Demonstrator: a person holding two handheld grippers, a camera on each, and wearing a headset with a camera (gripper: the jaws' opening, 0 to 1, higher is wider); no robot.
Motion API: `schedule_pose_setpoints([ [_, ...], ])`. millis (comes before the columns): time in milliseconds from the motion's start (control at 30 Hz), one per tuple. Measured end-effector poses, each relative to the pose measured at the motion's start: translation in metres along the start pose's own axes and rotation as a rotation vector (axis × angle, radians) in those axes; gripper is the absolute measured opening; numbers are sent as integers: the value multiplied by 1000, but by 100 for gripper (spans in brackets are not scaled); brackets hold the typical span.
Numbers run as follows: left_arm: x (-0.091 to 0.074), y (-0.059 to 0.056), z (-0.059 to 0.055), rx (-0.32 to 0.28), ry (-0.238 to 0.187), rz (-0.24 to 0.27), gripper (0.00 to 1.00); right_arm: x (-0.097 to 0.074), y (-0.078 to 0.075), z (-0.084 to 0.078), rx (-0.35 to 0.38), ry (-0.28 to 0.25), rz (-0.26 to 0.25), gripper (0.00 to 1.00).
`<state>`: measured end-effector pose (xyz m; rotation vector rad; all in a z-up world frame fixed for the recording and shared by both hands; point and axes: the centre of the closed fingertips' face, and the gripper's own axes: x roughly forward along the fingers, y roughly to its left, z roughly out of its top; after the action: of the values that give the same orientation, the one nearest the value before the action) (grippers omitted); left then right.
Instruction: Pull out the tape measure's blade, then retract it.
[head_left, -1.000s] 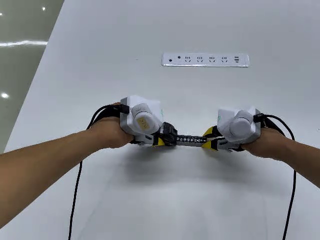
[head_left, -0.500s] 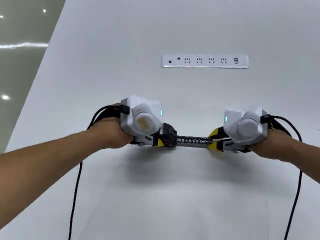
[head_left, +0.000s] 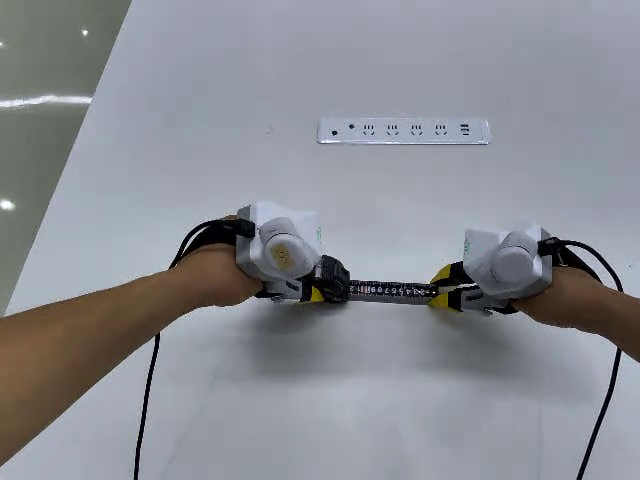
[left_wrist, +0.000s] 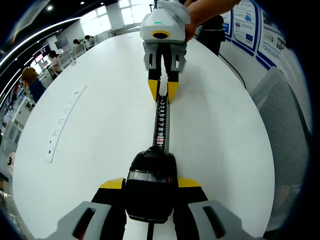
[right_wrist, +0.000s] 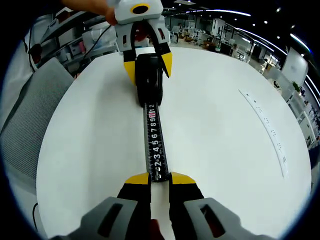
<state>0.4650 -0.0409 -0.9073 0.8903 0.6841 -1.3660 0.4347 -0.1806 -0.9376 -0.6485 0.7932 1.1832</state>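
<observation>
The left gripper (head_left: 320, 290), at 9 o'clock in the head view, clamps the black tape measure case (left_wrist: 151, 182) between its jaws. At 3 o'clock the right gripper (right_wrist: 160, 178) pinches the tip of the blade (right_wrist: 154, 142), stretched straight between them. A power strip (head_left: 403, 131) lies on the white table (head_left: 300, 400) beyond, at 12 o'clock.

The shells of the left gripper (head_left: 322, 290) and right gripper (head_left: 443, 293) look to us like smooth white plastic with a slight sheen, their jaw tips matt yellow. The tape measure case (left_wrist: 151, 187) is black plastic, glossy on top; its blade (right_wrist: 155, 137) is dark and satin. We see the table (head_left: 300, 80) as smooth, matt white.
</observation>
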Motion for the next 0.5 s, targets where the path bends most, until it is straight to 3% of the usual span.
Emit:
schedule_pose_setpoints([
  [500, 0, -1, 0, -2, 3, -3, 33, -11, -1, -17, 29, 17, -12, 11],
])
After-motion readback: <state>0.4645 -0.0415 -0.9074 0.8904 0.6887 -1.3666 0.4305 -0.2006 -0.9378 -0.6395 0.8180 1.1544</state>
